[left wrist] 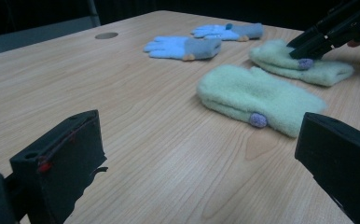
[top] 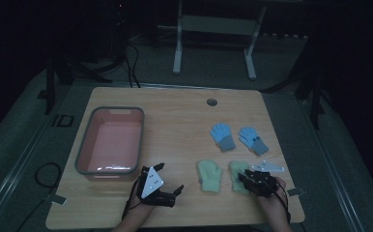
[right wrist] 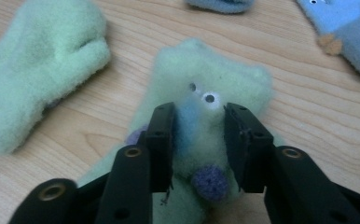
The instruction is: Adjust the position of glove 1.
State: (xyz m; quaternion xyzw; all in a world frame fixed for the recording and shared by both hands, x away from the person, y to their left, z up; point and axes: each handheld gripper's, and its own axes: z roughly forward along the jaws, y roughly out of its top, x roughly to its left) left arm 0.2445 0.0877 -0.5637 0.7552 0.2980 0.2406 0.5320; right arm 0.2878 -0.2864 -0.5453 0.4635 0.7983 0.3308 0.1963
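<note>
**Right fingers bunching the near green mitten**

Your right gripper has the right-hand green mitten between its fingers. They stand partly closed, pressed into the fleece on both sides, so that a ridge of it bulges up between them. The mitten's two googly eyes sit just past the fingertips, and a purple pompom lies in the gap nearer the gripper. The mitten lies flat on the table, near its front right corner.

The other green mitten lies just beside it to the left, apart from it, with its own purple pompom on the side edge. Farther back on the table lie two blue gloves with grey cuffs, side by side.

Your left gripper rests low over the front edge of the table, with its fingers wide apart and nothing but bare wood between them. A pink tub with a grey rim stands on the left half of the table.
</note>
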